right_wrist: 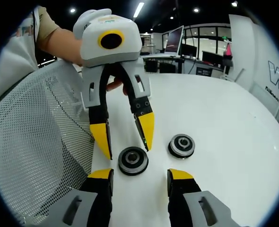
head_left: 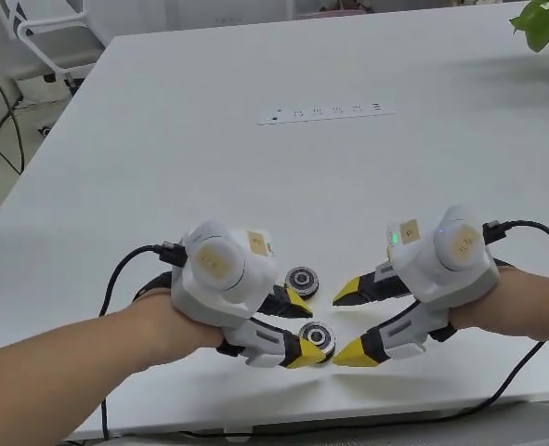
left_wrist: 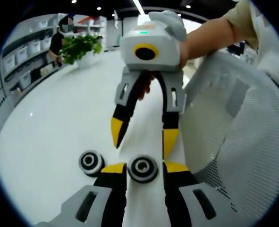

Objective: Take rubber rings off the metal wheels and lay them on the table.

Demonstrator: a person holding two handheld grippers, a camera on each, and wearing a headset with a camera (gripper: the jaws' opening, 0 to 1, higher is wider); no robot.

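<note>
Two small metal wheels with dark rubber rings lie near the table's front edge. The nearer wheel (head_left: 317,338) (left_wrist: 142,168) (right_wrist: 133,161) sits between the yellow tips of my left gripper (head_left: 302,327) (left_wrist: 144,168) (right_wrist: 125,137), which is open around it, close to the lower fingertip. The other wheel (head_left: 302,280) (left_wrist: 91,162) (right_wrist: 182,145) lies free just beyond. My right gripper (head_left: 346,323) (left_wrist: 141,137) (right_wrist: 140,176) faces the left one, open and holding nothing, its tips just short of the nearer wheel.
The white table (head_left: 255,167) stretches far ahead, with a socket strip (head_left: 327,113) set in its middle. A plant (head_left: 543,23) stands at the far right corner. A mesh chair (left_wrist: 233,118) is behind the front edge. Cables trail from both grippers.
</note>
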